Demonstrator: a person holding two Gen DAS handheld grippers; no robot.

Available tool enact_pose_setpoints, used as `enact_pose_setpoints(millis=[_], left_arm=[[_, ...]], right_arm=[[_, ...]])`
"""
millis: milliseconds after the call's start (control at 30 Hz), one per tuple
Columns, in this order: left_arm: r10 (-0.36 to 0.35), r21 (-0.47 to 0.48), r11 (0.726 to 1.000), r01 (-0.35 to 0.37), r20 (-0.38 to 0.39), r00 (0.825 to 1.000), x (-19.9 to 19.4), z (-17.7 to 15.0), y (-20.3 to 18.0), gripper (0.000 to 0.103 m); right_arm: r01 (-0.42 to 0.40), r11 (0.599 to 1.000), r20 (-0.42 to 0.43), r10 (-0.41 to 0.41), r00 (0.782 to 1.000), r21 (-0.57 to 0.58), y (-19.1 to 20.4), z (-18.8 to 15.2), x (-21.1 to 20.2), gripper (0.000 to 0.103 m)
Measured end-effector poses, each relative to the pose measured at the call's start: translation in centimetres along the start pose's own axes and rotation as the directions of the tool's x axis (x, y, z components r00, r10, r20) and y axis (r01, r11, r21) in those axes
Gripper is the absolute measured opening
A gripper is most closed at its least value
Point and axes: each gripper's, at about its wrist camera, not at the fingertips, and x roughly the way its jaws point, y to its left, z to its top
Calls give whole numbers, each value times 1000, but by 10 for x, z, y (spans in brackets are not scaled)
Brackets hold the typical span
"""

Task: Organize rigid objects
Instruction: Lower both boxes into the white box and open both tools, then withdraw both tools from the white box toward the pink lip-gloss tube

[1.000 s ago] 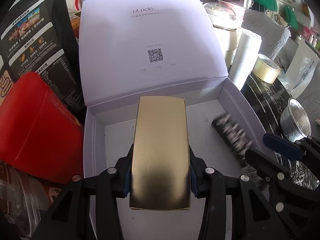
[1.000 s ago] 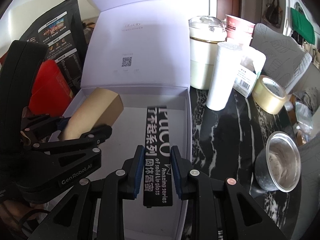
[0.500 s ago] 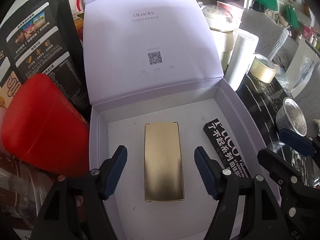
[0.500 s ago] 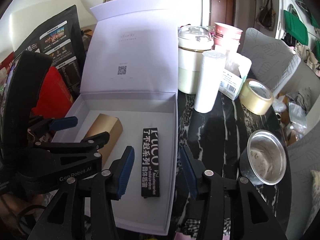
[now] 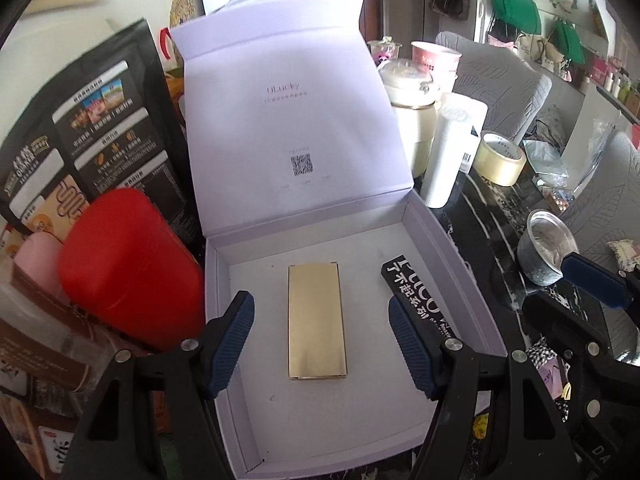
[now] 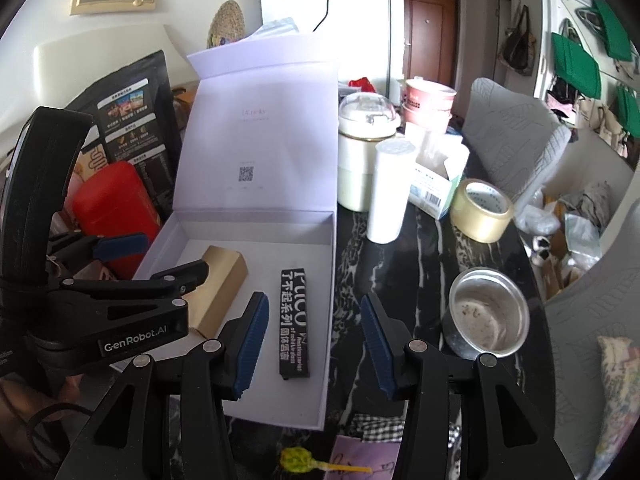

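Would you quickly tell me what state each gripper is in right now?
Left gripper: open, just widened, holding nothing; gold box lies free below.
Right gripper: open, just widened, holding nothing; black box lies free.

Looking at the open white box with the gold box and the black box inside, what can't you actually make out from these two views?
- Gold box: near end hidden in the right wrist view by the left gripper.
- Black box: near end covered in the left wrist view by that gripper's fingers.
- Small print under the QR code on the lid: too small.
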Motion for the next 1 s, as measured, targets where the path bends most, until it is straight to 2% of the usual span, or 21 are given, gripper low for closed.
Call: enact_pose_setpoints(millis=[267,367,433,500,533,633,800,1000], left_arm=[[-15,9,1000,14,74,997,-44,3,-6,70],[-15,14,1000,14,98,995,-59,2,-9,70],[-19,16,1000,18,109,994,-70,-1,-9,77],[-24,18,1000,22,128,991,-79,-4,-10,97],[-21,18,1000,18,137,990,-83,-6,-11,100],[-18,20,1000,15,157,987,-96,-11,-13,100],[-24,32,999,19,185,982,-117,-21,-15,100],[-37,52,998,27,203,979,-138,-36,-21,100]], right_arm=[[15,1000,65,-14,998,-15,3,2,-38,50],[21,1000,91,-19,996,-18,4,1,-54,55],[24,1000,110,-22,994,-20,5,-1,-64,59],[29,999,130,-26,991,-19,6,-4,-75,68],[30,999,139,-28,990,-17,6,-5,-80,70],[40,999,157,-37,987,-12,6,-9,-93,71],[52,999,177,-49,983,-9,9,-19,-115,80],[71,997,193,-67,979,-10,12,-34,-139,82]])
